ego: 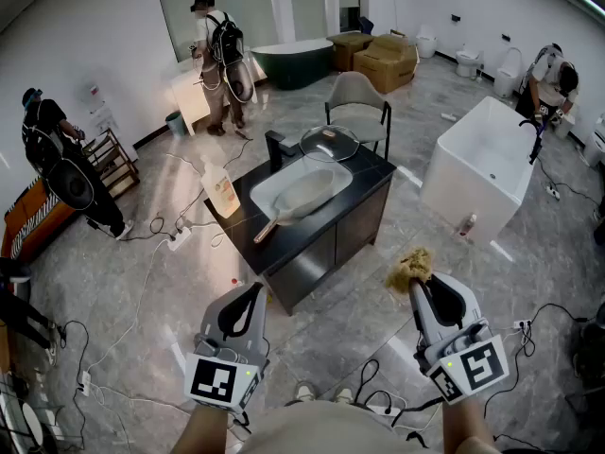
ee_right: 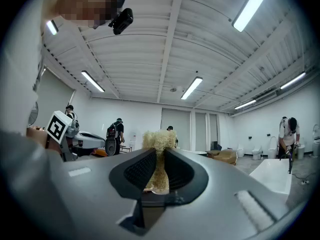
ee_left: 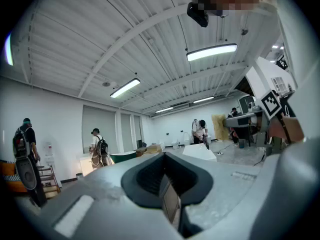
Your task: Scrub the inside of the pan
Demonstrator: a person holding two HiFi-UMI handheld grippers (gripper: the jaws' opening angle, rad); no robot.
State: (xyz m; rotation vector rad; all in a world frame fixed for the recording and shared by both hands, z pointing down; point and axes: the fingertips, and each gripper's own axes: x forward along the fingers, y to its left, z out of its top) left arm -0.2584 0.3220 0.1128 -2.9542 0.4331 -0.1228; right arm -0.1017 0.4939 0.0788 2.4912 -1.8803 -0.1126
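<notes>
The pan lies in the white sink of a black counter a few steps ahead, its wooden handle poking out toward me. Both grippers are held up near my body, far from it. My right gripper is shut on a tan fibrous scrubber, which sticks up between the jaws in the right gripper view. My left gripper is shut with nothing in it; its jaws meet in the left gripper view. The pan appears in neither gripper view.
A glass lid and a black faucet sit on the counter, with a pale jug at its left end. A chair stands behind it and a white bathtub to the right. Cables cross the floor. Other people work around the room.
</notes>
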